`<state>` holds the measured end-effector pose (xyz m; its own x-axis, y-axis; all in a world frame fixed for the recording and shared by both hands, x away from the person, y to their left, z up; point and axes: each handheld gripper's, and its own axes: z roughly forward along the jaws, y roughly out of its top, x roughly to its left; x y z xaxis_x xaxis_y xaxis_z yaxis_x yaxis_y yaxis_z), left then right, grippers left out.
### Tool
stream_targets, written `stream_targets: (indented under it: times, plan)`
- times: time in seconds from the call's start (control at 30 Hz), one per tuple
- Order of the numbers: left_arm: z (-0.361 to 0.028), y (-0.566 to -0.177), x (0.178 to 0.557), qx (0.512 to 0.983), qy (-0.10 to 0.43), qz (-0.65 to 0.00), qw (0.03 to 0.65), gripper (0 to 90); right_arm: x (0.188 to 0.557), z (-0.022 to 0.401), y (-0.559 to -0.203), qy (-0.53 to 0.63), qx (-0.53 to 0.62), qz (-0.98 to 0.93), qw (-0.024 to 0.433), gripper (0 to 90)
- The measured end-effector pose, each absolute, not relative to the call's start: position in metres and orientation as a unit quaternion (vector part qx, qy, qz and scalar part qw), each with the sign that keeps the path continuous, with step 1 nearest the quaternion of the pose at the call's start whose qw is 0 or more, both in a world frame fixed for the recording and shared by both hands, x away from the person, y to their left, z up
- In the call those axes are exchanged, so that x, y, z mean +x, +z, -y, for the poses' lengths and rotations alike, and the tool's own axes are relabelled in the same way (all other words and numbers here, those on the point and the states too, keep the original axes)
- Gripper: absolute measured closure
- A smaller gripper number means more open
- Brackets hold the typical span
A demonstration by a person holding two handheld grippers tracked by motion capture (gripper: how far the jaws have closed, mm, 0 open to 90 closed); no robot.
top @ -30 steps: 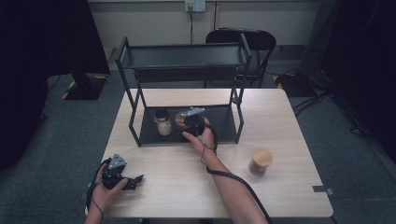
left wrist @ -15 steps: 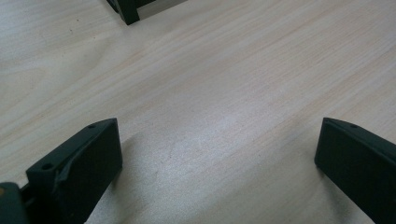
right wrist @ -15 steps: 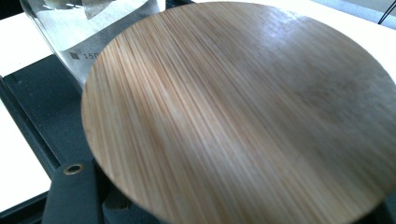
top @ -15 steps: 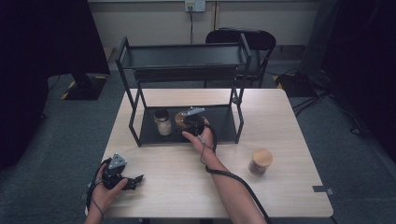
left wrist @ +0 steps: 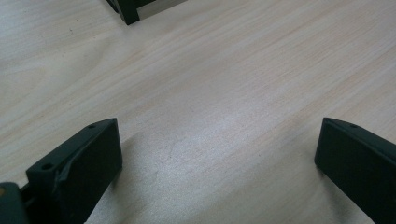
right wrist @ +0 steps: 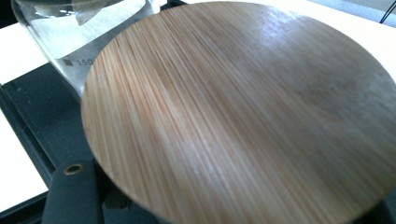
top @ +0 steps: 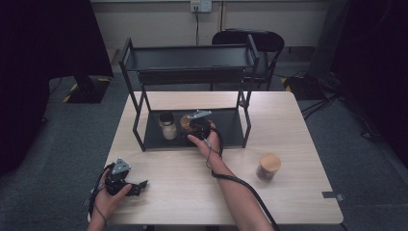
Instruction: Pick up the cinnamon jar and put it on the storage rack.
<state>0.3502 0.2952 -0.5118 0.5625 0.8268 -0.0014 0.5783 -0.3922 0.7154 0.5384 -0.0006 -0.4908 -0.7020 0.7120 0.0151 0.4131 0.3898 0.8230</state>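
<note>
A jar with a round wooden lid [right wrist: 243,112] stands on the lower shelf [top: 231,127] of a black rack, and part of its lid [top: 184,121] pokes out left of my right gripper [top: 195,126]. That gripper is shut on it, one black finger [right wrist: 70,191] showing under the lid's edge. A glass jar [top: 167,126] with a dark top stands just to its left, also seen close behind the lid as a clear glass wall [right wrist: 70,28]. My left gripper [top: 137,186] rests on the table near its front left corner, its jaws open [left wrist: 215,154] over bare wood.
The rack's top shelf [top: 192,57] overhangs the lower one, with posts at each corner. Another wooden-lidded jar [top: 267,166] stands alone on the table [top: 192,192] at the right. A black chair [top: 260,41] sits behind the table.
</note>
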Motion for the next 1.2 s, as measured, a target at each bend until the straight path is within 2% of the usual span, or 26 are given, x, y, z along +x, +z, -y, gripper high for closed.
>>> stream_targets:
  times: [0.3, 0.63, 0.9, 1.2]
  plan:
    - [-0.295, -0.512, 0.35, 0.815, 0.181, -0.431, 0.343, 0.3, 0.538, 0.0, -0.491, 0.431, 0.349, -0.814, 0.173, 24.4]
    - [-0.295, -0.512, 0.35, 0.814, 0.181, -0.432, 0.343, 0.3, 0.538, 0.002, -0.49, 0.43, 0.365, -0.81, 0.162, 7.5]
    - [-0.295, -0.512, 0.35, 0.814, 0.181, -0.431, 0.344, 0.2, 0.535, 0.006, -0.486, 0.431, 0.372, -0.808, 0.154, 1.6]
    - [-0.295, -0.512, 0.35, 0.814, 0.181, -0.431, 0.343, 0.2, 0.531, 0.016, -0.483, 0.438, 0.392, -0.796, 0.144, 1.1]
